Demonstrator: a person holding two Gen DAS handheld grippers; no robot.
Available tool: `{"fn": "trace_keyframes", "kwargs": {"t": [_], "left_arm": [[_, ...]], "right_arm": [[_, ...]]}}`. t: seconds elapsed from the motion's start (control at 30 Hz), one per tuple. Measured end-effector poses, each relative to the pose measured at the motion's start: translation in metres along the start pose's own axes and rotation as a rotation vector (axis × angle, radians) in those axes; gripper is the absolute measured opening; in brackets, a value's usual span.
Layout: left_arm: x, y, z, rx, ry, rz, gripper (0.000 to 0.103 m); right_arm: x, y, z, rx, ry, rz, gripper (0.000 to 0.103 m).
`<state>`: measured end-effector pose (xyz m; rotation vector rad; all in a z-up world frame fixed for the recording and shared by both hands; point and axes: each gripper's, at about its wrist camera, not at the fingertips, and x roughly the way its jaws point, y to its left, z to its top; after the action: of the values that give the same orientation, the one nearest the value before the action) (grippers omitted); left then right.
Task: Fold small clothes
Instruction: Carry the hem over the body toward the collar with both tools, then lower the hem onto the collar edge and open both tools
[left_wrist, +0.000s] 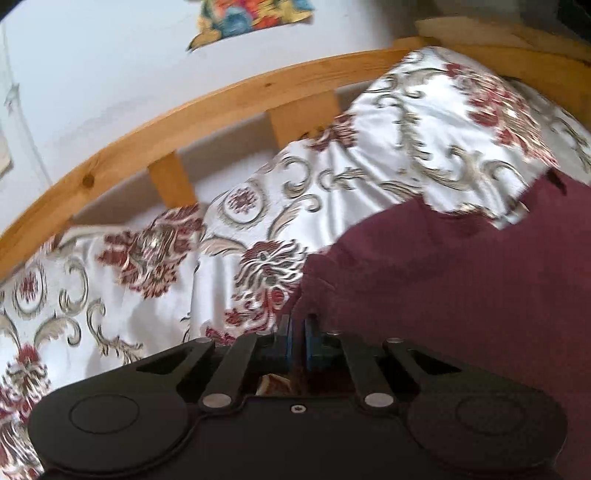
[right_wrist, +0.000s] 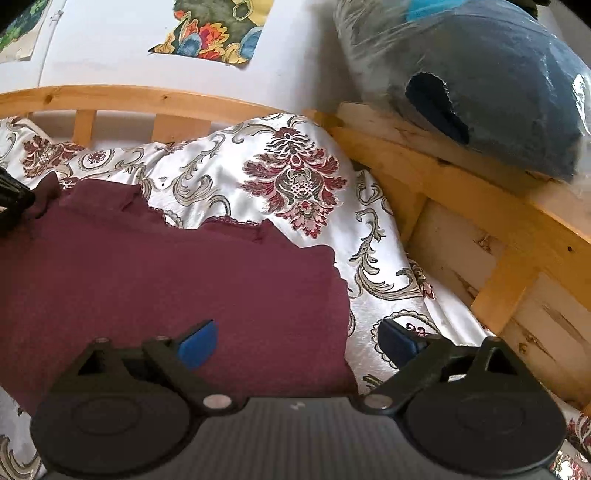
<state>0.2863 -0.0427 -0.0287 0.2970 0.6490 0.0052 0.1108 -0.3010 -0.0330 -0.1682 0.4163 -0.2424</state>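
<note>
Garment (right_wrist: 166, 280), maroon, lies flat on bedspread (right_wrist: 295, 177). Left gripper (left_wrist: 298, 328) pinches its edge at 9 o'clock; right gripper (right_wrist: 295, 343) spread over edge at 3. Risk: one-sided pull skews fold, slippery satin slides.

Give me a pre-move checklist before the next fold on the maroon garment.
1. Left gripper shut on maroon garment edge: ok.
2. Right gripper open: ok, one of its fingers over the cloth, the other over the floral bedspread.
3. Right gripper holding cloth: not ok, nothing between the fingers.
4. Garment lying flat: cannot tell; the far edge looks rumpled.
5. Bedspread caught in the left grip: cannot tell.
6. Wooden bed rail apart from the garment: ok.
</note>
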Motion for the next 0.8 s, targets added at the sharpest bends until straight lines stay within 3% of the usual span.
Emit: {"fn": "trace_keyframes", "kwargs": {"t": [0.3,0.4,0.47,0.53,0.63,0.8], "left_arm": [[0.024,0.016,-0.005,-0.138,0.036,-0.037,0.006],[0.021,0.016,-0.007,-0.124,0.032,-0.038,0.007],[0.02,0.016,-0.008,-0.12,0.035,-0.038,0.007],[0.02,0.017,-0.008,-0.122,0.036,-0.038,0.007],[0.02,0.017,-0.007,-0.133,0.041,-0.039,0.007],[0.017,0.019,-0.006,-0.145,0.024,-0.056,0.007]], "right_arm": [[0.0,0.001,-0.001,0.0,0.0,0.002,0.072],[-0.001,0.001,-0.001,0.0,-0.006,0.004,0.054],[0.001,0.001,-0.001,-0.006,-0.002,-0.002,0.048],[0.003,0.002,-0.001,-0.012,0.016,-0.008,0.03],[0.001,-0.001,0.0,-0.007,0.026,-0.004,0.018],[-0.01,-0.008,0.005,0.007,0.05,0.007,0.015]]}}
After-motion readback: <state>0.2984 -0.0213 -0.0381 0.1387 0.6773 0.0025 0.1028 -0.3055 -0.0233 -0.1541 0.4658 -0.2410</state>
